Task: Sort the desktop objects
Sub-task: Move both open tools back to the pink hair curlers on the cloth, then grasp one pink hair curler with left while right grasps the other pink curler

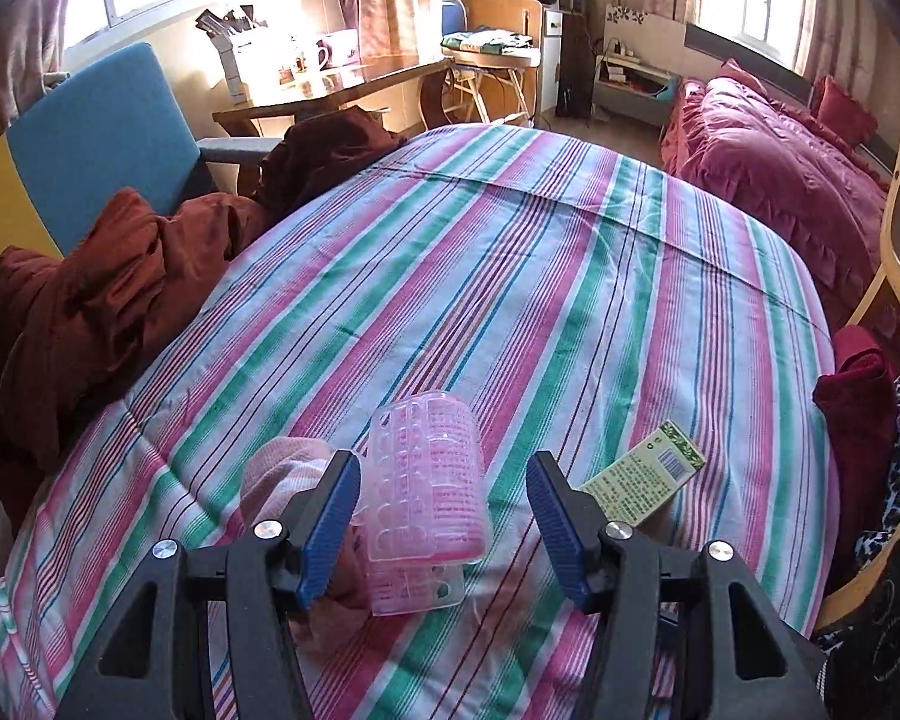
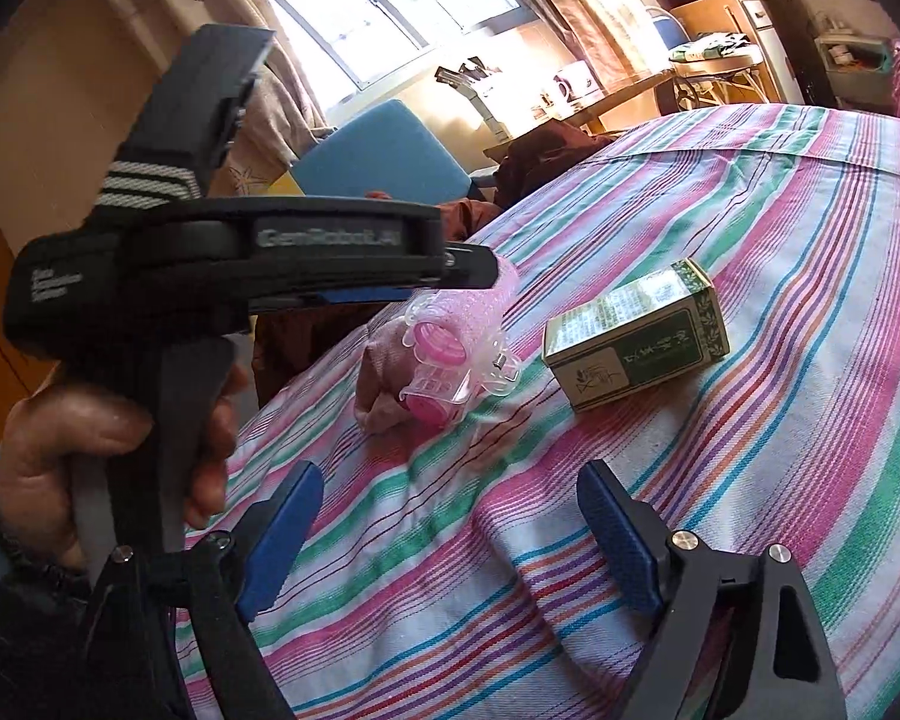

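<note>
The left gripper (image 1: 444, 531) stands spread around the pink hair rollers (image 1: 429, 480) lying on the striped bedspread (image 1: 510, 276); the right gripper (image 2: 450, 540) is spread, empty; the green box (image 2: 633, 339) sits at two o'clock; beyond, a blue chair (image 1: 99, 138) and a cluttered bench (image 1: 330, 87).

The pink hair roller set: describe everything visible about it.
The pink hair roller set is a cluster of clear plastic clips over bright pink cylinder cores, ends visible from the right wrist view. It lies on the striped bedsheet, against a pink cloth, left of the green box. The open left gripper brackets it.
</note>
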{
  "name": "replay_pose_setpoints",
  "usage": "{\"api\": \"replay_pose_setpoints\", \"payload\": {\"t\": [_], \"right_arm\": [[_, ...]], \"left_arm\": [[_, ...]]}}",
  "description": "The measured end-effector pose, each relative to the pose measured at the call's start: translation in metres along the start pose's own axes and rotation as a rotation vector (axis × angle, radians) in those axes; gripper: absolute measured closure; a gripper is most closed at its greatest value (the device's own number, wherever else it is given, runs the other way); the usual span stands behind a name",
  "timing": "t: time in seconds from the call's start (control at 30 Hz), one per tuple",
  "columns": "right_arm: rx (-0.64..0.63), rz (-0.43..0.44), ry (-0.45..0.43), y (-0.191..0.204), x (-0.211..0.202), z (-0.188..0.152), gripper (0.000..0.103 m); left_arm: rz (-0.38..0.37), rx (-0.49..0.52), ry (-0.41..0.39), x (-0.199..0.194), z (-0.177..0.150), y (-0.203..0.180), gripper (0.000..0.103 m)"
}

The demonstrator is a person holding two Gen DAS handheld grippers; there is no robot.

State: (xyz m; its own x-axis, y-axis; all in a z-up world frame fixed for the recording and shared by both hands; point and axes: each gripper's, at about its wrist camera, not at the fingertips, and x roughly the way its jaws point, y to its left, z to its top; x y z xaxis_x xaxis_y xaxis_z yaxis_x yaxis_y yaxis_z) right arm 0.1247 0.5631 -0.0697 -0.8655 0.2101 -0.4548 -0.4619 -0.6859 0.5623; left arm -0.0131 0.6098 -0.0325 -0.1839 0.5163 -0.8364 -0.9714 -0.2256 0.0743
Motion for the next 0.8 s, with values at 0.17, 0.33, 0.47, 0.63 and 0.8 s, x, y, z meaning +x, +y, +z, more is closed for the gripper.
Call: {"api": "replay_pose_setpoints", "payload": {"t": [0.17,0.33,0.47,0.63,0.8], "right_arm": [[-0.005,0.002,0.006,0.000,0.001,0.000,0.012],[-0.010,0.000,0.013,0.001,0.003,0.000,0.011],[-0.015,-0.004,0.019,0.001,0.003,0.001,0.011],[-0.027,-0.019,0.033,0.002,0.006,0.003,0.010],[-0.042,-0.040,0.050,0.005,0.008,0.003,0.009]], "left_arm": [[0.081,0.026,0.015,0.015,-0.006,0.002,0.048],[0.053,-0.055,-0.050,-0.009,-0.023,0.022,0.062],[0.012,-0.142,-0.144,-0.045,-0.046,0.035,0.062],[-0.059,-0.304,-0.218,-0.090,-0.102,0.054,0.062],[-0.139,-0.475,-0.215,-0.113,-0.176,0.075,0.062]]}}
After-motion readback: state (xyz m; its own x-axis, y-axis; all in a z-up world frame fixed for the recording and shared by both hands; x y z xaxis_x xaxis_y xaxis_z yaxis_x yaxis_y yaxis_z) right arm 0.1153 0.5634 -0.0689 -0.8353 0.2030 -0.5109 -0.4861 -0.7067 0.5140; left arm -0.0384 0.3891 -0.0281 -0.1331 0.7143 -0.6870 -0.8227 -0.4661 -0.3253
